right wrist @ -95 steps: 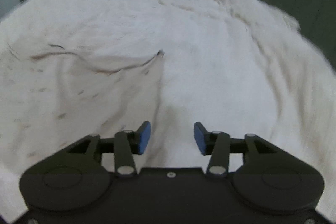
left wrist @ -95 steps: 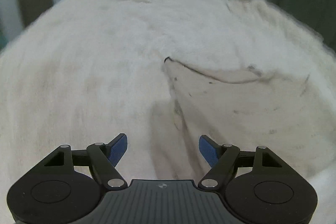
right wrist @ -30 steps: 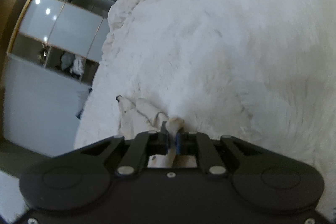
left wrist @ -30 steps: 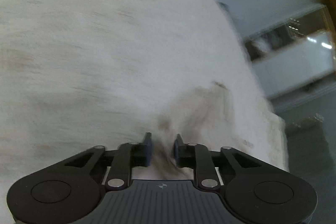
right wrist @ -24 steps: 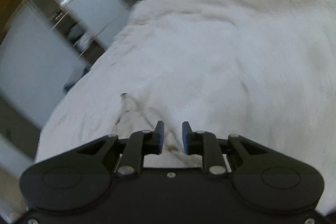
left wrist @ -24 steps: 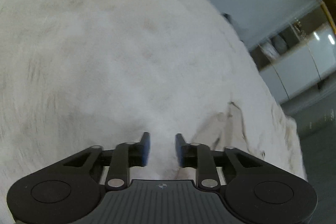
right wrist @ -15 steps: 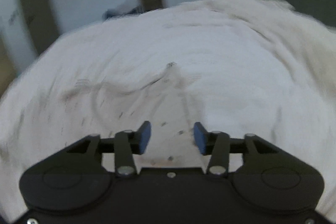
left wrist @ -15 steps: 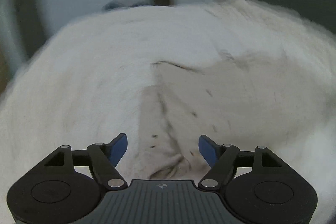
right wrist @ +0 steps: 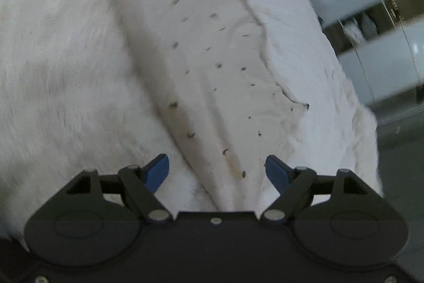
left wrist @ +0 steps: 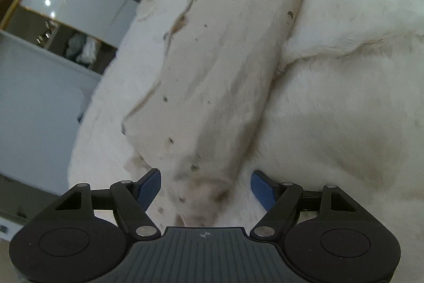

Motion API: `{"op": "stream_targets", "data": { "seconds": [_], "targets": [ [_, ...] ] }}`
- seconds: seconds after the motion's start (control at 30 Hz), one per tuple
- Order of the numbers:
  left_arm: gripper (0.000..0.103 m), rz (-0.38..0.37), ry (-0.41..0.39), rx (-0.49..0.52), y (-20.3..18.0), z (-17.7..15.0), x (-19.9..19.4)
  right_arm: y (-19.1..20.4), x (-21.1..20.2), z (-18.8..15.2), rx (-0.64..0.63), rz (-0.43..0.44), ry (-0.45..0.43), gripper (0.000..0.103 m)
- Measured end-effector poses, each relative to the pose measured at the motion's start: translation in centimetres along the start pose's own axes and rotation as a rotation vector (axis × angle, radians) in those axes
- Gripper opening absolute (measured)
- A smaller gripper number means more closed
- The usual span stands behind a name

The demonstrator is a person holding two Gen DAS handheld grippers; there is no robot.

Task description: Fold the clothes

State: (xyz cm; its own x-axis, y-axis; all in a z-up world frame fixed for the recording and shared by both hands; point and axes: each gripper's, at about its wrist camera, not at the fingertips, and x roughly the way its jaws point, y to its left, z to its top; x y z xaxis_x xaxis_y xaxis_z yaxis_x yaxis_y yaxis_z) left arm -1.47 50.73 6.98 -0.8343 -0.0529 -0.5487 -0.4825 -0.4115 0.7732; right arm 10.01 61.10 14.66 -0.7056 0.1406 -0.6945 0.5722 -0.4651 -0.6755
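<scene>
The left gripper (left wrist: 205, 186) and right gripper (right wrist: 217, 169) both stand wide, their jaws having just been opening, each with a narrow end of the cream speckled garment (left wrist: 228, 65) lying loose between them. The garment stretches away over the white fluffy blanket (left wrist: 344, 110) toward its far edge, beyond which a wardrobe (left wrist: 71, 25) stands.

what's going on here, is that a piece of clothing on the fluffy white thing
Yes. A person with two handheld grippers is folding a cream garment with small dark specks, spread on a fluffy white blanket. The left gripper and right gripper have just been opening. Both now stand wide apart over the cloth, which lies between their blue pads without being pinched.
</scene>
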Motion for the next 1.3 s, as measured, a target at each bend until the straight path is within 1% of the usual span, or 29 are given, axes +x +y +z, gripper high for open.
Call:
{"op": "stream_targets", "data": {
  "seconds": [0.07,0.1,0.13,0.17,0.2,0.23,0.27,0.3,0.33,0.4,0.53,0.6,0.67,0.73,0.83,0.9,0.97,1.03,1.07,1.1,1.13,1.17,1.23,1.27,1.3],
  "targets": [
    [0.067,0.031,-0.020,0.042,-0.5,0.6,-0.2,0.4,1.8,0.2,-0.047,-0.033,0.013,0.070],
    [0.061,0.039,-0.015,0.067,-0.8,0.7,0.6,0.5,2.6,0.2,-0.070,-0.047,0.021,0.063],
    [0.051,0.042,-0.003,0.087,-1.0,0.9,1.5,0.7,3.2,0.2,-0.095,-0.059,0.028,0.060],
    [0.042,0.048,0.009,0.098,-1.1,0.8,1.9,1.0,4.3,0.2,-0.130,-0.075,0.040,0.050],
    [0.020,0.052,0.030,0.105,-1.0,0.7,2.2,1.2,5.1,0.2,-0.145,-0.078,0.048,0.032],
    [0.008,0.053,0.043,0.109,-1.0,0.6,2.2,1.2,5.7,0.2,-0.149,-0.070,0.056,0.019],
    [0.007,0.050,0.051,0.109,-0.6,0.6,2.1,1.1,6.0,0.0,-0.138,-0.057,0.063,0.005],
    [0.006,0.049,0.048,0.099,0.1,0.8,1.7,0.8,6.0,0.0,-0.121,-0.049,0.060,0.005],
    [0.006,0.049,0.035,0.084,0.9,1.0,1.2,0.0,5.3,0.2,-0.093,-0.051,0.033,0.004],
    [0.006,0.077,-0.021,0.032,4.6,1.9,-1.5,-1.6,3.0,0.0,-0.051,-0.068,-0.016,0.004],
    [0.006,0.093,-0.060,0.025,10.2,3.0,-5.3,-7.2,-3.5,0.8,0.025,-0.098,-0.116,0.003],
    [0.006,0.089,-0.077,-0.022,13.9,3.4,-7.7,-10.2,-7.0,1.3,0.063,-0.102,-0.166,0.003],
    [0.006,0.079,-0.097,-0.072,17.5,3.7,-10.2,-13.7,-11.7,1.5,0.083,-0.074,-0.230,0.003],
    [0.006,0.059,-0.117,-0.114,21.0,3.9,-13.2,-15.1,-14.0,1.5,0.078,-0.052,-0.254,0.003],
    [0.006,-0.014,-0.108,-0.058,24.4,3.9,-18.8,-17.1,-19.3,1.5,0.061,0.018,-0.304,0.003],
    [0.006,-0.055,-0.093,-0.011,25.4,4.0,-21.7,-18.2,-22.2,1.6,0.046,0.073,-0.330,0.003],
    [0.006,-0.075,-0.089,0.010,25.8,4.0,-23.2,-19.3,-24.2,1.7,0.031,0.128,-0.342,0.003],
    [0.006,-0.124,-0.090,0.009,26.8,3.9,-24.8,-20.5,-26.0,1.8,0.018,0.185,-0.353,0.003],
    [0.006,-0.142,-0.091,0.004,27.2,3.8,-24.9,-21.1,-26.1,1.9,0.019,0.211,-0.354,0.004],
    [0.006,-0.167,-0.088,-0.004,27.5,3.6,-24.2,-21.6,-25.8,2.0,0.021,0.232,-0.352,0.004],
    [0.006,-0.201,-0.083,-0.014,27.9,3.5,-23.2,-22.2,-25.0,2.2,0.027,0.261,-0.347,0.004],
    [0.006,-0.235,-0.078,-0.025,28.4,3.4,-22.1,-23.0,-23.2,2.5,0.040,0.304,-0.337,0.004],
    [0.006,-0.329,-0.048,-0.056,29.3,3.3,-18.1,-24.0,-21.0,2.8,0.058,0.352,-0.320,0.004],
    [0.006,-0.379,-0.030,-0.073,29.8,3.3,-15.8,-24.4,-18.7,3.1,0.077,0.389,-0.298,0.004],
    [0.006,-0.461,0.010,-0.090,30.0,3.2,-11.0,-24.7,-16.0,3.3,0.097,0.424,-0.272,0.004]
  ]
}}
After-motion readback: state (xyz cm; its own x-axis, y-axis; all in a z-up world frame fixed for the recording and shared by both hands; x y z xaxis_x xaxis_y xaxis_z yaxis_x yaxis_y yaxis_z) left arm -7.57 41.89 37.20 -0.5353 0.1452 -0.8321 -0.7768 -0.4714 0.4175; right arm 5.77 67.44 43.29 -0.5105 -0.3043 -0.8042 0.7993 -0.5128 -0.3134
